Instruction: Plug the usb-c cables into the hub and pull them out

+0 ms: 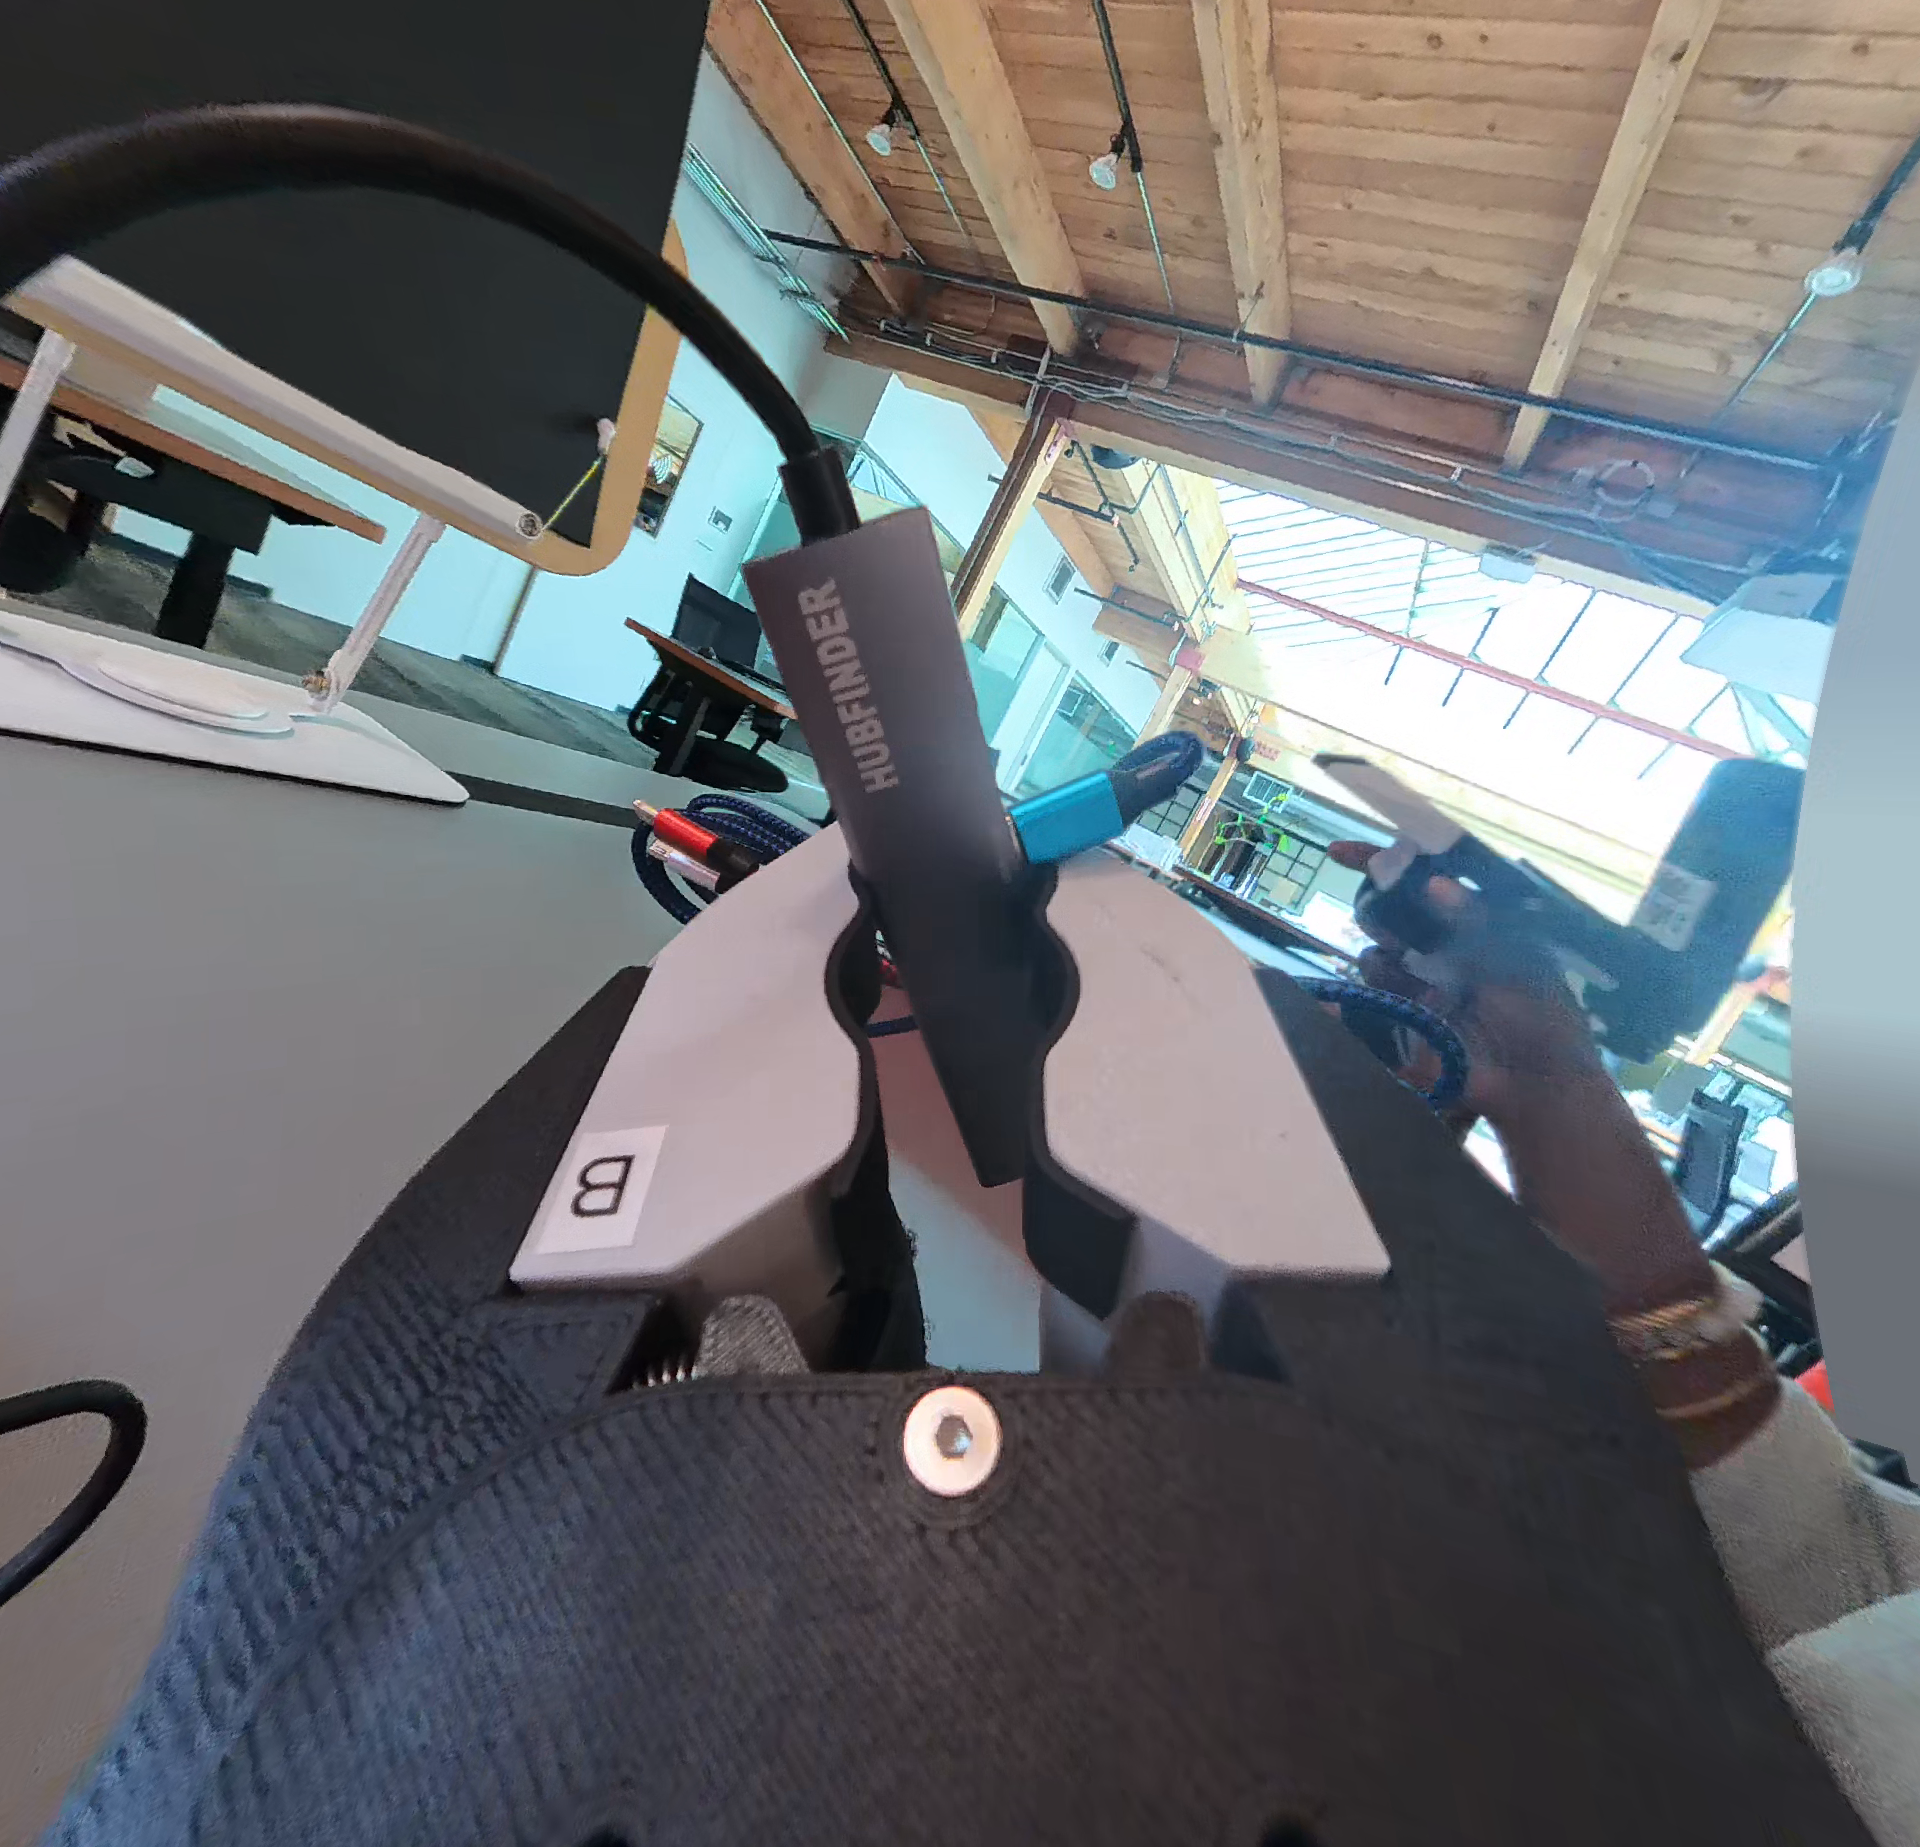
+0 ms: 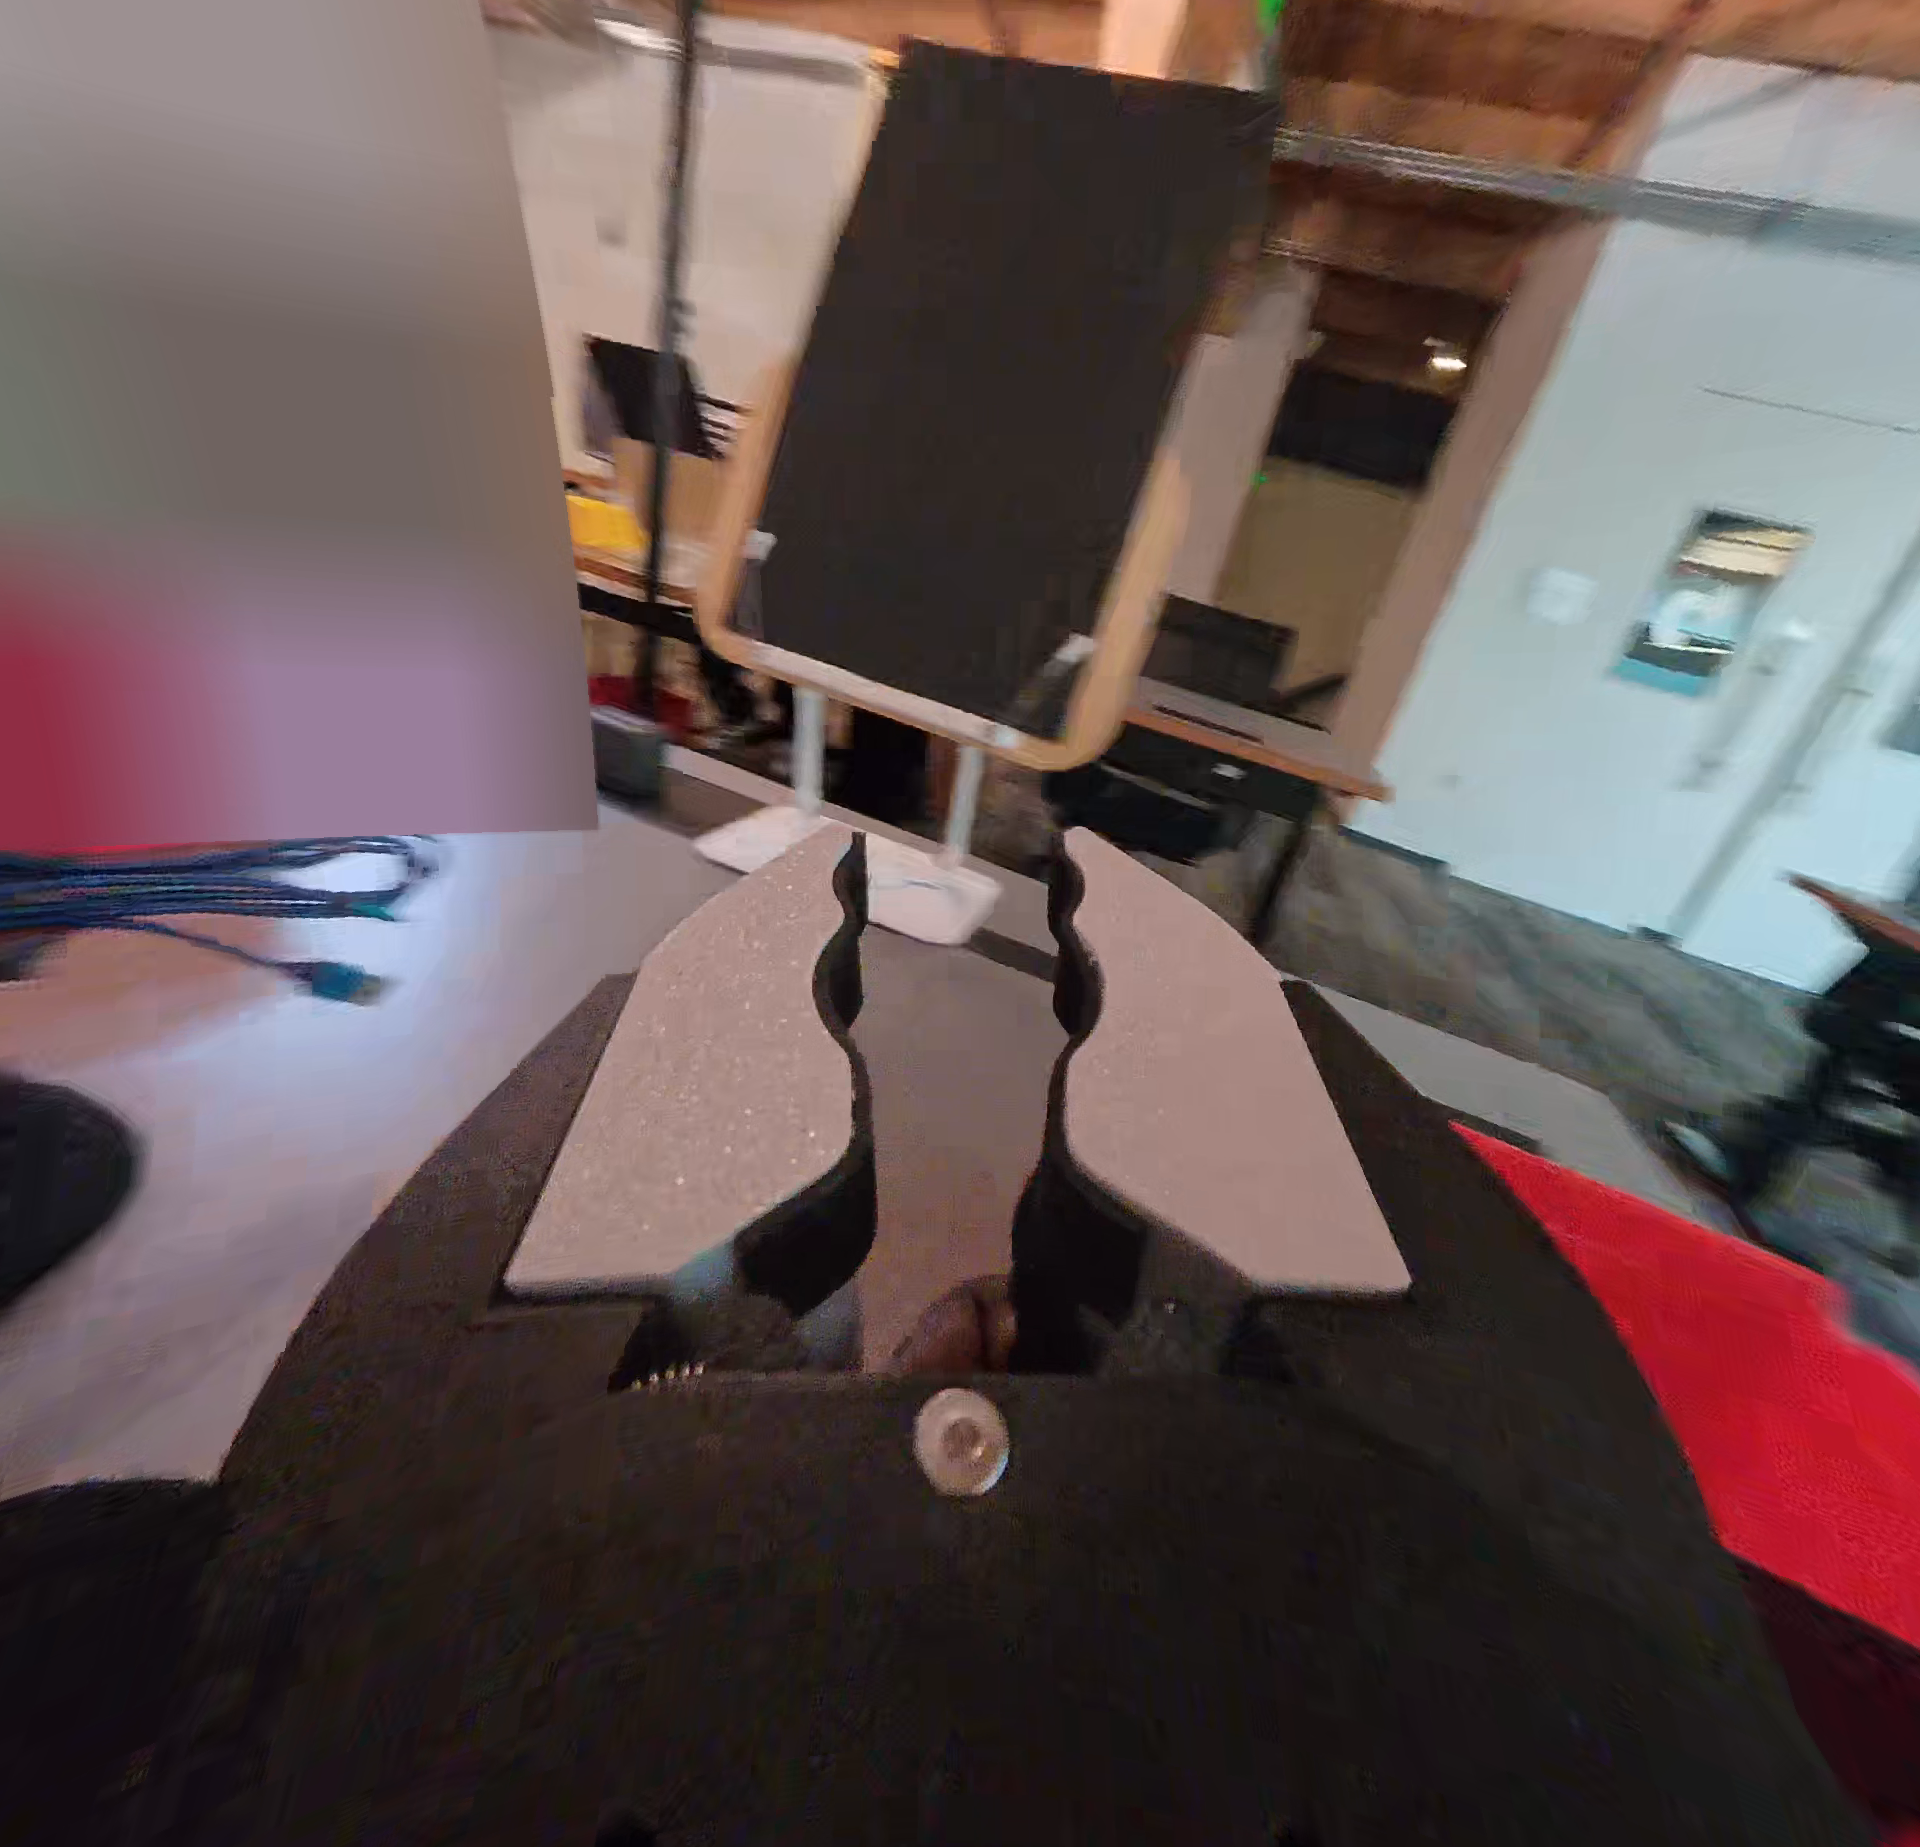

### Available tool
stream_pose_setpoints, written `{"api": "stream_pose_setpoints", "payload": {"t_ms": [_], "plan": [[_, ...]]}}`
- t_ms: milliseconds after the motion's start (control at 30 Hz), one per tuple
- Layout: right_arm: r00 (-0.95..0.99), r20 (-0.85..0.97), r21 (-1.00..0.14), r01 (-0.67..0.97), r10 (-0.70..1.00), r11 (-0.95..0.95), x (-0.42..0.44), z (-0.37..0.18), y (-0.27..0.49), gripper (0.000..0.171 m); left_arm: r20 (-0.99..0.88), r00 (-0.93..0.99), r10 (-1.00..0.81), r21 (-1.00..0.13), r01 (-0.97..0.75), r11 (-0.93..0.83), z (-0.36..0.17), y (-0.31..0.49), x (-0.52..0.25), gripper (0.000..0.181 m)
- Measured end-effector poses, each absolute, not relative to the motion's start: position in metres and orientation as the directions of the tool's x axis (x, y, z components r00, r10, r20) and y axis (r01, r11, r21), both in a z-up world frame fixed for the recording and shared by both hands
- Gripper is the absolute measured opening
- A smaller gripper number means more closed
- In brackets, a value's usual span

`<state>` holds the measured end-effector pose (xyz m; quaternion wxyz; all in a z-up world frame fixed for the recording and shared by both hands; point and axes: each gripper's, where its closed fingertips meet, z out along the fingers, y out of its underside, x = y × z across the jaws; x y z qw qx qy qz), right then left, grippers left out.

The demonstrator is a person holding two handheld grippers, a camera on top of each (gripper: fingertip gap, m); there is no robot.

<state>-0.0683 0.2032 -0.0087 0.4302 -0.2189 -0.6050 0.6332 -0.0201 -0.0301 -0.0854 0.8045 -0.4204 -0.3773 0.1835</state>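
While clamped, lettered hub (image 1: pixel 894 758) stands tilted.

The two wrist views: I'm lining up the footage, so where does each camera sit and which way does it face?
Left wrist view: on the left gripper, tilted up toward the ceiling; jaws shut on the hub with a blue plug in it; the person's hand shows at right.
Right wrist view: on the right gripper, facing level across the table; jaws open and empty.
Shared: the dark wood-framed board.
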Motion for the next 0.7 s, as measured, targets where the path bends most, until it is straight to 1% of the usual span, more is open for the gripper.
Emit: {"api": "stream_pose_setpoints", "payload": {"t_ms": [33,100,133,267,333,467,567,700], "plan": [[-0.643,0.233,-0.959,-0.278,0.729,0.062,-0.05,-0.015,0.172,0.032,0.439,0.65,0.62,-0.824,0.017,0.566,-0.085,-0.028,-0.019,0.024],[-0.812,0.208,-0.971,-0.241,0.545,0.012,-0.016,-0.033,0.116,0.033,0.404,0.657,0.636,-0.847,0.006,0.531,-0.085,-0.024,-0.017,0.024],[-0.865,0.203,-0.975,-0.223,0.459,0.012,-0.001,-0.042,0.094,0.037,0.375,0.66,0.65,-0.866,0.0,0.5,-0.086,-0.02,-0.016,0.024],[-0.949,0.124,-0.988,-0.146,0.289,-0.055,0.025,-0.054,0.042,0.036,0.204,0.678,0.706,-0.944,-0.054,0.324,-0.09,0.001,-0.01,0.024],[-0.956,0.094,-0.993,-0.108,0.277,-0.035,0.023,-0.06,0.032,0.035,0.155,0.681,0.716,-0.959,-0.07,0.274,-0.092,0.007,-0.008,0.025],[-0.961,0.064,-0.996,-0.078,0.27,-0.039,0.025,-0.067,0.019,0.029,0.114,0.662,0.741,-0.971,-0.085,0.226,-0.094,0.008,-0.009,0.024],[-0.926,0.198,-0.98,-0.177,0.323,0.092,0.026,-0.079,0.008,0.029,0.05,0.633,0.773,-0.984,-0.102,0.147,-0.099,0.011,-0.01,0.024],[-0.84,0.405,-0.907,-0.318,0.362,0.276,0.025,-0.092,-0.004,0.028,-0.094,0.599,0.795,-0.99,-0.142,-0.009,-0.106,0.02,-0.009,0.024]]}}
